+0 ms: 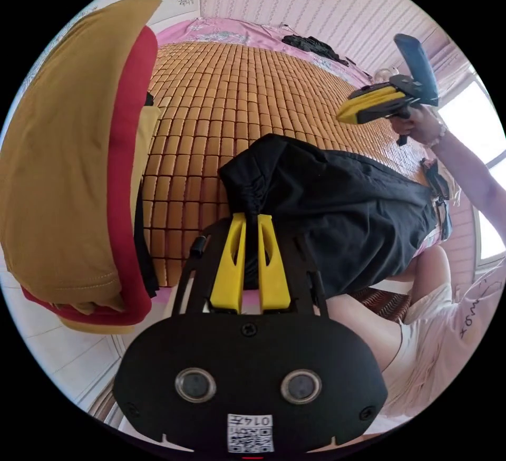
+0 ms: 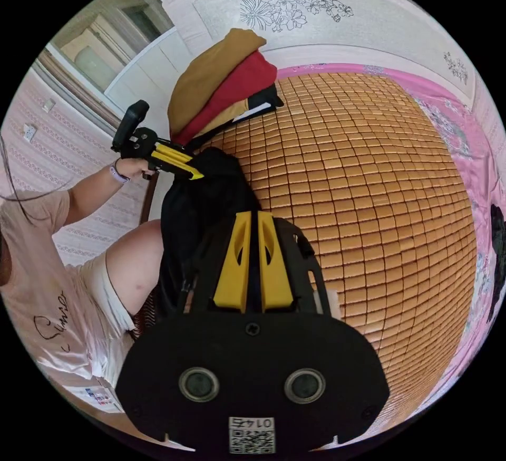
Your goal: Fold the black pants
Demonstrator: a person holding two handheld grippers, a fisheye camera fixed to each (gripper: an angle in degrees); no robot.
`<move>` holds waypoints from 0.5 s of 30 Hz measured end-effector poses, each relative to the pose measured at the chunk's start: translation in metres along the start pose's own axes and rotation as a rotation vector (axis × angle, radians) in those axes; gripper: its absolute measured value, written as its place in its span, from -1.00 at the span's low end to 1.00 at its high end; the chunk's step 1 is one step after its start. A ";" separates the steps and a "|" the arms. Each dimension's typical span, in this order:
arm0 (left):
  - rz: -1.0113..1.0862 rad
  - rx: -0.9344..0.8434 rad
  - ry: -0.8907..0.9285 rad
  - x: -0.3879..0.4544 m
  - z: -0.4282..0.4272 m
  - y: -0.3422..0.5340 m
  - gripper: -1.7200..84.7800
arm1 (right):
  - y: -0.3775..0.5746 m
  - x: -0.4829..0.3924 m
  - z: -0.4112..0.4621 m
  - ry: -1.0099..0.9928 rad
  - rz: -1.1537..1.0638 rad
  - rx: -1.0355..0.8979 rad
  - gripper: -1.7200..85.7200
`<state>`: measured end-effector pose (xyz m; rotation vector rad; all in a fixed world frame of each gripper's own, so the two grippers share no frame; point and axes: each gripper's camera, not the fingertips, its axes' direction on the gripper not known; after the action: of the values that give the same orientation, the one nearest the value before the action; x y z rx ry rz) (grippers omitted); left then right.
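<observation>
Left tongs (image 1: 252, 217) pinch a gathered bunch of the black pants (image 1: 337, 208) at the waistband, yellow jaws nearly closed on the fabric. Right tongs (image 2: 252, 214) have jaws close together with nothing gripped; in the left gripper view they are raised well above the pants. Pants hang at the edge of the bed's bamboo mat (image 2: 358, 176), draped near the person's knee (image 2: 134, 260). Folded stack of clothes (image 2: 221, 86) sits at the mat's far corner.

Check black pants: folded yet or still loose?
Still loose. Black pants lie bunched on the mat, one gathered edge pinched in the left gripper; no neat fold shows.
</observation>
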<state>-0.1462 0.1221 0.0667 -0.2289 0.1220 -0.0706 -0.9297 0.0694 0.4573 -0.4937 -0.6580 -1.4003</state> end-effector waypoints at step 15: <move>-0.033 -0.014 -0.024 0.040 -0.014 -0.012 -0.87 | 0.185 -0.014 0.039 0.141 0.303 -0.292 -0.96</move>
<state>-0.1093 0.1045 0.0518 -0.2459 0.0949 -0.1002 -0.7516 0.1277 0.4883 -0.6877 -0.2508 -1.2332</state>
